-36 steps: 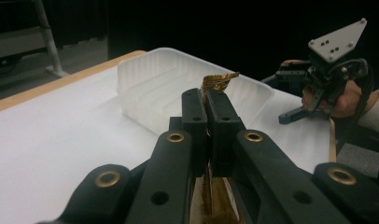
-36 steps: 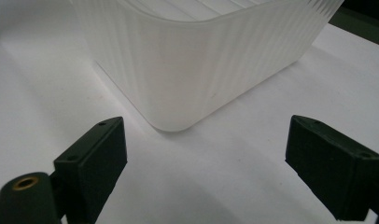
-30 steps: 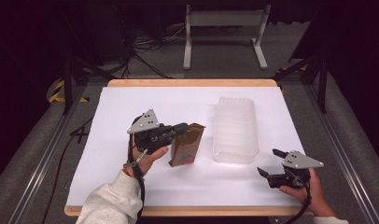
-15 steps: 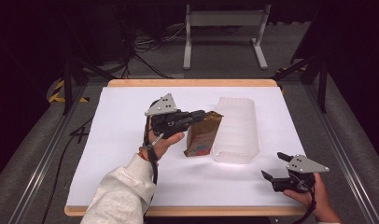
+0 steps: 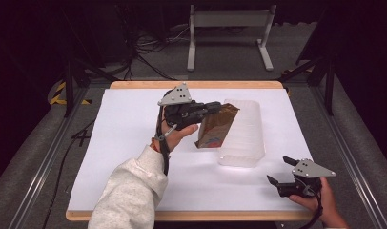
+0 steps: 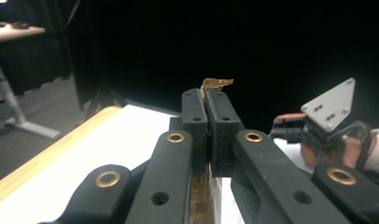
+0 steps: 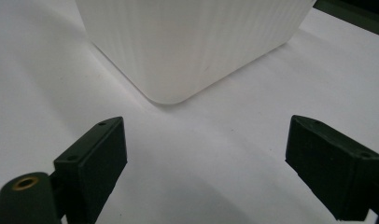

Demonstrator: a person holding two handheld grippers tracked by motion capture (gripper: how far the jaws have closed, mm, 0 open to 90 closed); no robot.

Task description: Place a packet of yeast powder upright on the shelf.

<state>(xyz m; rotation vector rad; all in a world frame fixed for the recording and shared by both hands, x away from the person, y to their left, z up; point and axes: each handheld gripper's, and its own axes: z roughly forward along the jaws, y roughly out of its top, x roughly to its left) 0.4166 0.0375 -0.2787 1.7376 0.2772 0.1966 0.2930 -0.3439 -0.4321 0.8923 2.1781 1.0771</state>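
A brown paper bag [image 5: 217, 126] with a coloured label hangs tilted above the table, its top edge pinched in my left gripper [image 5: 216, 107]. It overlaps the left rim of a white ribbed plastic bin [image 5: 244, 133]. In the left gripper view the jaws stand pressed together on the bag's folded top [image 6: 214, 83], and the left gripper [image 6: 207, 100] points toward the other hand's gripper [image 6: 318, 123]. My right gripper [image 5: 280, 171] rests open near the table's front right corner. In its own view the right gripper [image 7: 204, 154] faces a rounded corner of the bin [image 7: 187, 42], with nothing between its jaws.
A white sheet covers the wooden table [image 5: 134, 119]. Beyond the far edge stands a grey metal stand [image 5: 229, 33] among cables on the dark floor. Metal rails [image 5: 34, 176] run along both sides of the table.
My left gripper has carried the bag up and to the right, from the table's middle to the bin's left rim. The right gripper has drifted slightly toward the front edge.
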